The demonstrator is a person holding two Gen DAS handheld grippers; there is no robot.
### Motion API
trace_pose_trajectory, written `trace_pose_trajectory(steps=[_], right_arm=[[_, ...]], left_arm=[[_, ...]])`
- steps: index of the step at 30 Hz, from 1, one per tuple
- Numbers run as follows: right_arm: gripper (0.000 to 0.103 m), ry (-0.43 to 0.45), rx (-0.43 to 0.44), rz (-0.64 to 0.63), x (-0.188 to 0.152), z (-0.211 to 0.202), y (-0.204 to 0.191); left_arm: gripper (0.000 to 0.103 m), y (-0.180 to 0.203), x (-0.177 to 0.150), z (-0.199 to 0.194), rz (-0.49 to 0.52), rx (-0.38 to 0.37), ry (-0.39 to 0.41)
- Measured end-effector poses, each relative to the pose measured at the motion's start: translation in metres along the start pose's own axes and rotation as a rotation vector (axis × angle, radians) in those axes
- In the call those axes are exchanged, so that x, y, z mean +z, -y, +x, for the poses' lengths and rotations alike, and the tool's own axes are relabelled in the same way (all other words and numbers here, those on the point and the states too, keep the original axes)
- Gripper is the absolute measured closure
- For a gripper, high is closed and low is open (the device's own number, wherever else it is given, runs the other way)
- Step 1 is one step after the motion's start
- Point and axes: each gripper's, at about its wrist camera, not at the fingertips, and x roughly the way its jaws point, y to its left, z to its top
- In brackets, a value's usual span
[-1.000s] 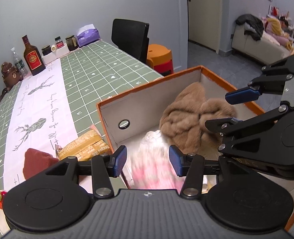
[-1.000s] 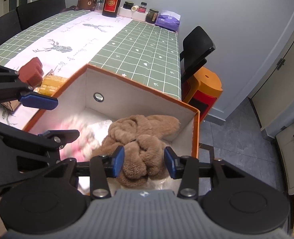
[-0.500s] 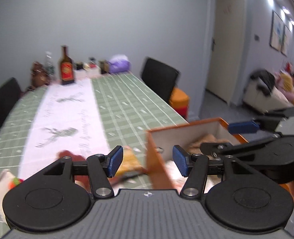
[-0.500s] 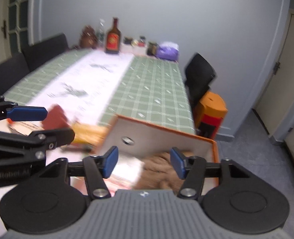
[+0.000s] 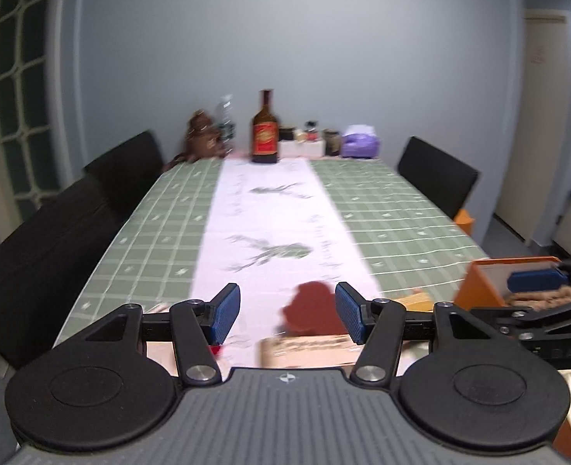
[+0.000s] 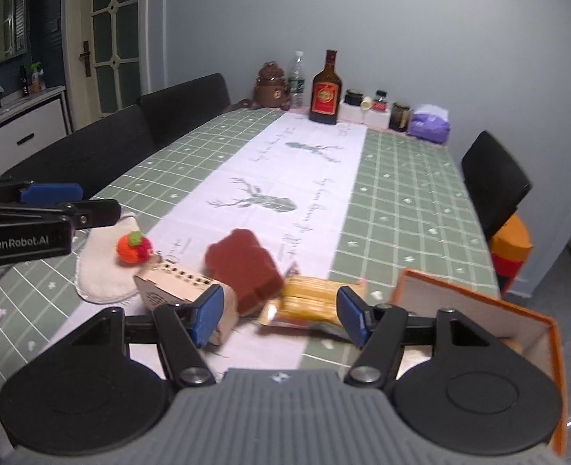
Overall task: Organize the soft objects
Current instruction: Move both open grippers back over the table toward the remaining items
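Note:
My left gripper (image 5: 287, 312) is open and empty above the table's near end, with a dark red soft block (image 5: 312, 306) on the table beyond it. My right gripper (image 6: 281, 316) is opening with nothing between its pads. It hovers over the same red block (image 6: 243, 267) and a yellow packet (image 6: 308, 302). Left of them an orange knitted fruit (image 6: 132, 248) lies on a white cloth pad (image 6: 99, 271). The orange box (image 6: 479, 306) stands at the right, with brown plush (image 5: 537, 296) inside it. In the right wrist view, the left gripper (image 6: 53, 201) is at the left edge.
A pale perforated carton (image 6: 177, 283) lies beside the red block. A bottle (image 6: 326, 89), jars, a brown bear figure (image 6: 272, 85) and a purple tissue pack (image 6: 429, 124) line the far end. Black chairs (image 6: 92, 151) flank the table. An orange stool (image 6: 512, 244) is at the right.
Both grippers have lifted out of the orange box and swung left over the table. Their jaws have widened. The brown plush and pink item stayed in the box.

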Motion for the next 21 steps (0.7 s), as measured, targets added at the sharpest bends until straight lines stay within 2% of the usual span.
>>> trace_pose_trajectory(steps=[2, 6, 10, 13, 21], right_arm=[[0.039, -0.024, 0.025, 0.025, 0.002, 0.011, -0.004], [0.039, -0.063, 0.042, 0.037, 0.008, 0.036, -0.009], [0.039, -0.098, 0.055, 0.054, 0.016, 0.062, -0.01], [0.039, -0.127, 0.068, 0.066, 0.023, 0.082, -0.008], [0.039, -0.207, 0.092, 0.082, 0.037, 0.137, -0.008]], left_arm=[[0.04, -0.017, -0.001, 0.006, -0.035, 0.008, -0.028], [0.04, -0.043, -0.004, 0.022, -0.086, 0.01, -0.072], [0.046, -0.066, -0.015, 0.043, -0.108, 0.066, -0.105], [0.048, -0.077, -0.025, 0.061, -0.136, 0.08, -0.136], [0.048, -0.079, -0.042, 0.101, -0.084, 0.112, -0.168]])
